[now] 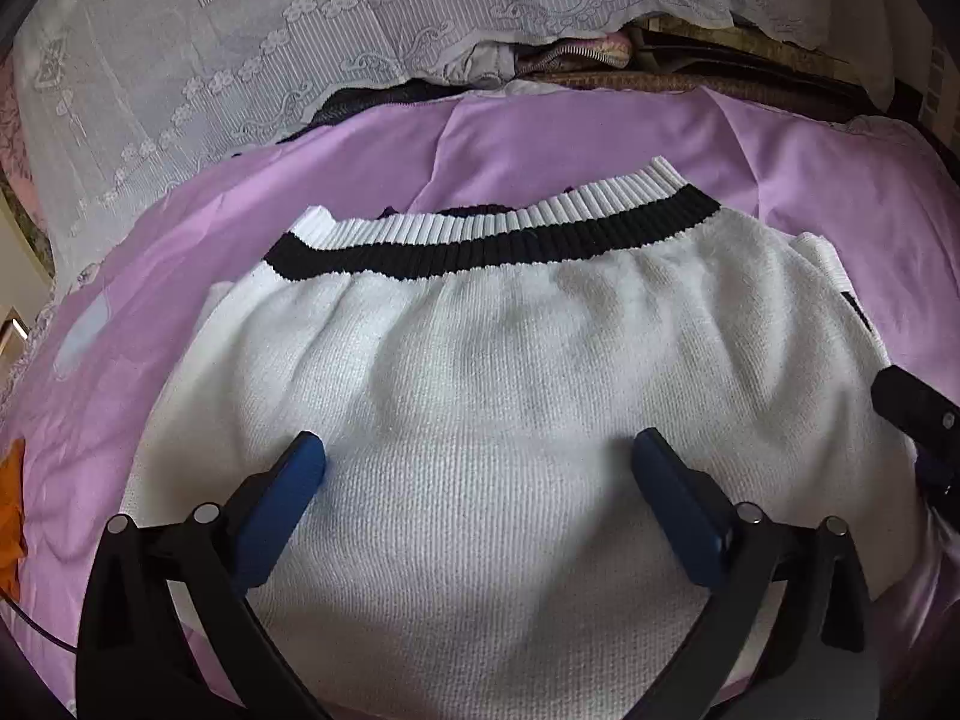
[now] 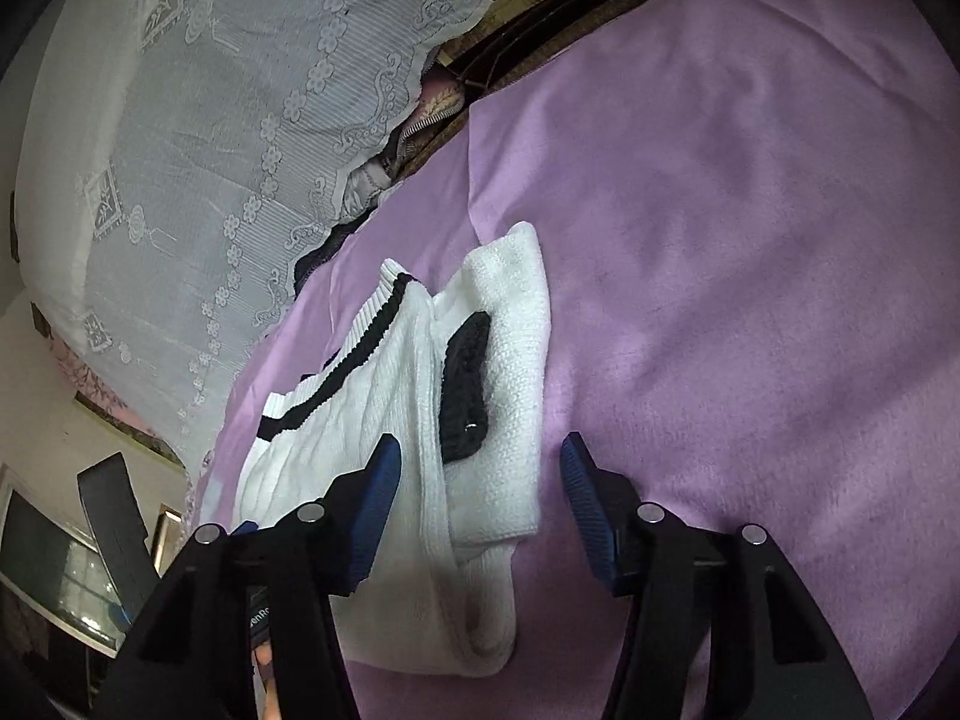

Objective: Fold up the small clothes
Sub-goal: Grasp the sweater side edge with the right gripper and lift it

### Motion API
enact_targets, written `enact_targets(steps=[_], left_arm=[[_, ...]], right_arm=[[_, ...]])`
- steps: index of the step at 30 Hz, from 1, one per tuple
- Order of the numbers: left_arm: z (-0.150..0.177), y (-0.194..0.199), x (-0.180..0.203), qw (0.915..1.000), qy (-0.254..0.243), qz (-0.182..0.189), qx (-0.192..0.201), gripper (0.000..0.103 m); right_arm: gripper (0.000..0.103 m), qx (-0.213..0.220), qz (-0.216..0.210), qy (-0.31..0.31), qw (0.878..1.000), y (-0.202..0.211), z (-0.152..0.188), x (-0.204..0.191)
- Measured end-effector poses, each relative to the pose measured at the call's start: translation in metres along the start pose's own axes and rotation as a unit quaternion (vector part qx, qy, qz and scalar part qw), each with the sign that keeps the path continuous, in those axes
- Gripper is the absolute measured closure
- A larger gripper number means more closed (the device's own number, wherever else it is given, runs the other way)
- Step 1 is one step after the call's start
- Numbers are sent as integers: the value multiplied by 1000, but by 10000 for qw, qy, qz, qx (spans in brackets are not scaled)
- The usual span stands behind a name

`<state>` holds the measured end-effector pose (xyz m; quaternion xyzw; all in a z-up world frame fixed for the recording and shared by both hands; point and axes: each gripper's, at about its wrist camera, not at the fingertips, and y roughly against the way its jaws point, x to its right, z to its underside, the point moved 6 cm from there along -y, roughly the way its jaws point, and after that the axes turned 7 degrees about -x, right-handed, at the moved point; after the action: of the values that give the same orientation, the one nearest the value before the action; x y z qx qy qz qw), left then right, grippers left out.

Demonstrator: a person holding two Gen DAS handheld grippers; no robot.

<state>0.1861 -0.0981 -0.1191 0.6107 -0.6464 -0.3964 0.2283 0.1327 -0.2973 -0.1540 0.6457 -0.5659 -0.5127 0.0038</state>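
Note:
A small white knit sweater (image 1: 492,396) with a black-and-white ribbed band (image 1: 492,240) lies folded on a purple blanket (image 1: 540,138). My left gripper (image 1: 477,456) is open just above the sweater's middle, its blue fingers (image 1: 288,498) spread wide over the knit. The right gripper's black body (image 1: 912,414) shows at the sweater's right edge. In the right wrist view the sweater (image 2: 384,420) lies with a folded sleeve and a black cuff (image 2: 465,390) on top. My right gripper (image 2: 477,456) is open, its jaws astride the sleeve's near end.
A white lace cloth (image 1: 210,90) covers the bed's far side, with dark clutter (image 1: 660,60) behind the blanket. An orange item (image 1: 12,516) lies at the left edge. Furniture and a dark screen (image 2: 48,570) show at the lower left of the right wrist view.

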Motion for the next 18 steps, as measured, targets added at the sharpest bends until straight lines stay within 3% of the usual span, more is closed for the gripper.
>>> enact_targets(steps=[7,8,10,12,14,16,18], left_arm=[[2,2,0,10000,14,-20,64,4],[2,2,0,10000,27,5,81,4],[2,3,-2,9999,60,93,89,4],[1,4,-4,9997,101,222,69,4],[-3,7,-6,9992,184,351,20,4],[-11,14,-3,9985,196,517,53,5],[-21,21,4,9987,141,458,157,5]], right_arm=[[47,-5,193,266,9995,-18,-11,-10],[49,13,209,290,9994,-18,-10,-11],[64,51,169,280,9995,-16,-9,-11],[70,152,89,238,9996,-11,-9,-11],[70,198,33,227,9995,-10,-10,-12],[63,121,14,218,9997,-12,-9,-12],[59,31,-100,95,9999,-15,-8,-9]])
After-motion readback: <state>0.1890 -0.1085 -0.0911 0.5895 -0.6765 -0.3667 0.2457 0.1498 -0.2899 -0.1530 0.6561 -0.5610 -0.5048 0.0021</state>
